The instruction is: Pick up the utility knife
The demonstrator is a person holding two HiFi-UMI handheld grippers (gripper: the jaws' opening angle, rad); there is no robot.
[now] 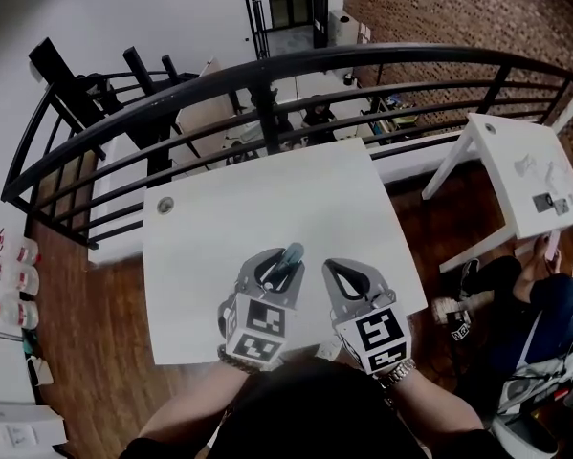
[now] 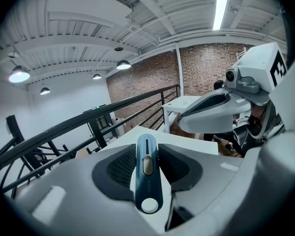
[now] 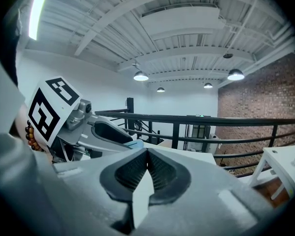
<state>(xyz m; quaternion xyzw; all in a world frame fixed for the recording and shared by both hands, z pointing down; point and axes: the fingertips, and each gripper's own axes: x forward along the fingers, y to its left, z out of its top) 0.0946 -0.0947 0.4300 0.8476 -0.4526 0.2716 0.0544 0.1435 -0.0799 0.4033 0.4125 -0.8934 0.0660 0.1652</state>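
Facing a curved black metal railing [image 1: 267,70], you hold both tools over a white square table [image 1: 219,228]. Your left gripper [image 1: 267,273], grey with a marker cube, is clamped on a dark blue plastic utility knife [image 2: 147,178], with the pads pressing its sides. The knife runs lengthwise between the pads, cream slider up and round butt end toward the camera, held above the tabletop. Your right gripper [image 3: 147,154] sits just beside the left, jaw tips meeting with nothing between them.

White table [image 1: 209,247] open ahead; black railing [image 1: 265,108] blocks beyond; side table [image 1: 516,161] far right.
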